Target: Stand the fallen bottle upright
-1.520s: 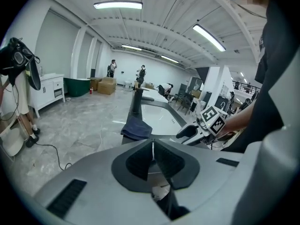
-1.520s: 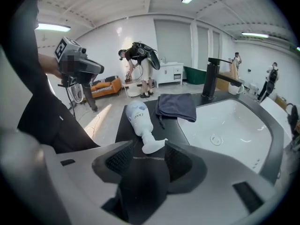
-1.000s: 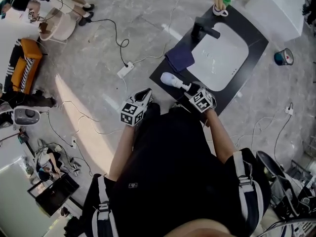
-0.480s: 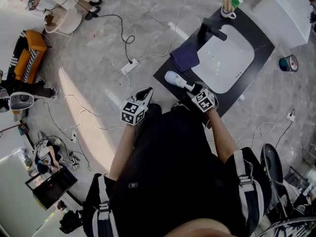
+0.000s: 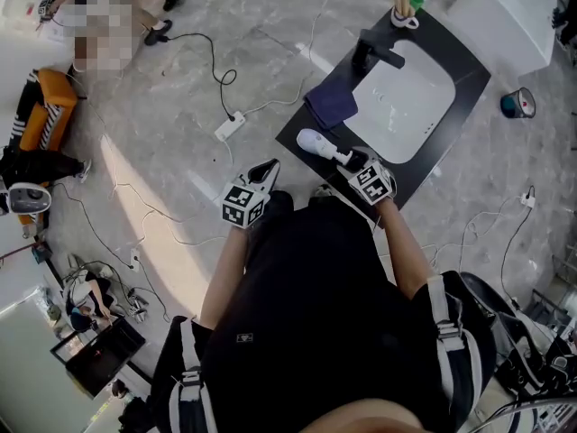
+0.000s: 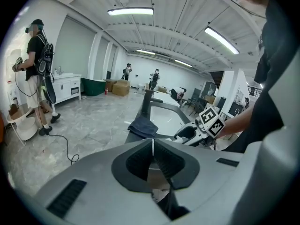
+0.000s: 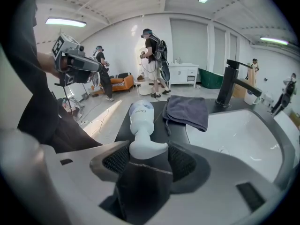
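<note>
A white pump bottle [image 5: 315, 142] lies on its side on the black counter [image 5: 471, 75], near the counter's front left corner. In the right gripper view the bottle [image 7: 140, 118] points away, with its pump head between the jaws. My right gripper [image 7: 147, 156] is shut on that pump head, and in the head view it [image 5: 350, 161] meets the bottle's neck. My left gripper [image 5: 269, 170] hangs off the counter over the floor. Its jaws [image 6: 153, 149] are pressed together with nothing between them.
A folded dark blue towel [image 5: 329, 106] lies just beyond the bottle. Further on are the white basin [image 5: 401, 102], a black faucet [image 5: 370, 57] and a cup of brushes [image 5: 401, 12]. Cables and a power strip [image 5: 227, 129] lie on the floor. People stand far off.
The right gripper stays on the bottle's pump end and the bottle still lies flat. The head view has shifted slightly. The left gripper has not visibly moved.
</note>
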Demonstrator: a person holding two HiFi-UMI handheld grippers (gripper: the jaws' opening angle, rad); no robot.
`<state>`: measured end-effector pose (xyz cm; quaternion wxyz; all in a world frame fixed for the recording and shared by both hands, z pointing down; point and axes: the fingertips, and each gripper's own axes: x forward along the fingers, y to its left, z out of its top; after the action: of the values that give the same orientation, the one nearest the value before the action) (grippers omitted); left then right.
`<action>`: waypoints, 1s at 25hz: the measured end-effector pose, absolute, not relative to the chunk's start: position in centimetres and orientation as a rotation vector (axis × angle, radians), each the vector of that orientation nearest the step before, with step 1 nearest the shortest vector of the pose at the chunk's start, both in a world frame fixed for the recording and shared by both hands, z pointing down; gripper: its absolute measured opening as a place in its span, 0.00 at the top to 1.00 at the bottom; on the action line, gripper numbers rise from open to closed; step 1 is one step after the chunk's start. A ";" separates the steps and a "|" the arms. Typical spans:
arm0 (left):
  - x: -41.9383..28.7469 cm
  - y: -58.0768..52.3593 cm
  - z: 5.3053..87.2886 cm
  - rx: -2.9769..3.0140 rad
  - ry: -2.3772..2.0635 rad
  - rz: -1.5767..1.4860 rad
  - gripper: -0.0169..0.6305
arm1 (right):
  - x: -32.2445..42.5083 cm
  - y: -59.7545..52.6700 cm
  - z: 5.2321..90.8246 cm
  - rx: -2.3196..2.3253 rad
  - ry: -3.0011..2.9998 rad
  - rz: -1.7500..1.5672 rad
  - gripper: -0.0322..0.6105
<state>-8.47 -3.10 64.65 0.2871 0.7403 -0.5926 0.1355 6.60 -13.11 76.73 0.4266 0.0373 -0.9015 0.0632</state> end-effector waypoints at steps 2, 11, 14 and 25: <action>-8.3 -3.1 64.7 1.991 -1.571 0.358 0.94 | 6.6 -13.0 76.1 0.104 -2.261 0.140 0.47; -8.2 -2.7 65.0 2.047 -1.514 0.342 0.94 | 6.2 -12.4 73.1 0.192 -2.304 0.090 0.48; -8.8 -3.1 64.9 2.072 -1.500 0.337 0.94 | 5.0 -12.4 71.6 0.218 -2.328 0.080 0.48; -11.2 -3.4 64.1 2.140 -1.443 0.316 0.94 | 2.1 -11.9 68.2 0.275 -2.361 0.054 0.48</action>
<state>-11.23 -3.43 64.07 0.2674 0.7931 -0.5346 0.1170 2.08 -11.91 68.23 0.3730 0.1073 -0.9214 0.0210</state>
